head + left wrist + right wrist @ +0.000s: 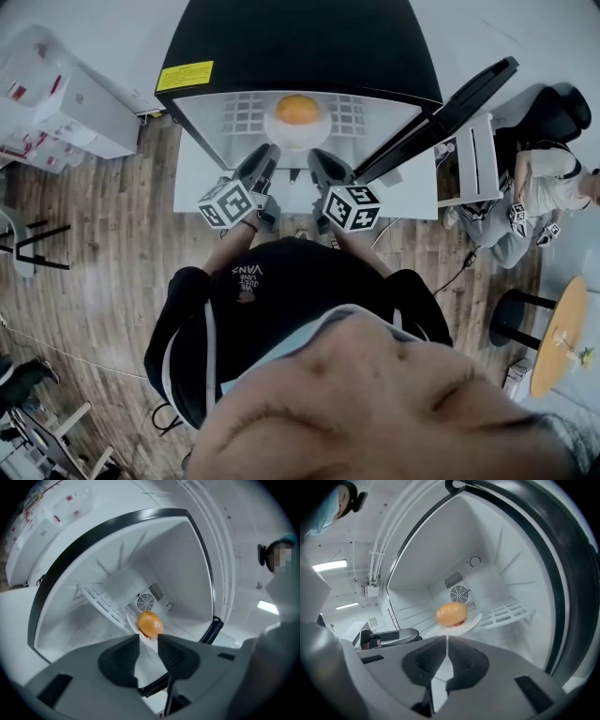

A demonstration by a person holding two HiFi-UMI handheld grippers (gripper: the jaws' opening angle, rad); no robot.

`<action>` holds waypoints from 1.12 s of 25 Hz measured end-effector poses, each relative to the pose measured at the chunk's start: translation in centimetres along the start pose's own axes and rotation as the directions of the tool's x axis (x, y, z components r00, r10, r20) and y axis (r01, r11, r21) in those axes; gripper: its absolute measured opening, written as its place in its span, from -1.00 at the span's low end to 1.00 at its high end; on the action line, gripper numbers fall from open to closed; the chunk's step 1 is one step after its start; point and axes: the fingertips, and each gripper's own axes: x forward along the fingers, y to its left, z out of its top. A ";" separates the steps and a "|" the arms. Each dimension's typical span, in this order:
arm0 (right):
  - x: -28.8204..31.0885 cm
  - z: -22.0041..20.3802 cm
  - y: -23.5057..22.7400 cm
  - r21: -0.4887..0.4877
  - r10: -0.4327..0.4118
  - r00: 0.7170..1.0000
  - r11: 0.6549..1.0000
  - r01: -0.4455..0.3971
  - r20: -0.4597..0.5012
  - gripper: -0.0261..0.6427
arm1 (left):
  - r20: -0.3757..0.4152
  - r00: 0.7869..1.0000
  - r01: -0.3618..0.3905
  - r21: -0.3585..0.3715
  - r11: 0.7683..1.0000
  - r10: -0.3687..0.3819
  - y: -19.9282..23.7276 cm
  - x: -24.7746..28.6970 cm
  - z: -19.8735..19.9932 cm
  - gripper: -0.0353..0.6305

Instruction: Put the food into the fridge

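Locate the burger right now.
Head view, top centre: the burger sits on a white plate on the wire shelf inside the open fridge, in front of the rear fan vent.

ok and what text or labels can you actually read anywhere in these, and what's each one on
"VANS": on the person's black top, seen upside down; the smaller print beside it is too small to read.
Yellow label on top of the fridge: printed, too small to read.
Red marks on the white boxes: too blurred to read.
Marker cubes: square patterns only, no words.
Inside the fridge: no text.
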 end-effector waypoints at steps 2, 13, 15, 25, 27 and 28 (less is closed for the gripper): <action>-0.1 0.0 0.0 -0.001 -0.002 1.000 1.000 0.002 0.001 -0.85 | -0.027 0.999 -0.027 0.089 0.996 0.030 0.2 -0.1 -0.5 -0.52; -0.1 -0.1 -0.1 -0.025 -0.013 1.000 1.000 0.013 0.004 -0.86 | -0.067 0.996 -0.038 0.358 0.933 0.066 -0.1 0.0 -1.1 -0.75; 0.0 -0.1 -0.1 -0.031 -0.013 1.000 0.999 0.013 0.004 -0.86 | -0.075 0.995 -0.035 0.380 0.924 0.069 -0.2 0.1 -1.2 -0.78; 0.4 0.1 -0.5 -0.043 -0.018 1.000 0.999 0.018 0.000 -0.87 | -0.120 0.991 -0.006 0.416 0.909 0.062 -0.5 1.1 -2.0 -0.81; 0.5 0.2 -0.7 -0.043 -0.019 1.000 0.999 0.019 0.001 -0.87 | -0.121 0.991 -0.004 0.414 0.910 0.059 -0.4 1.4 -2.0 -0.81; 0.6 0.2 -0.8 -0.043 -0.020 1.000 0.999 0.020 0.001 -0.87 | -0.121 0.991 -0.003 0.414 0.910 0.058 -0.4 1.5 -1.9 -0.81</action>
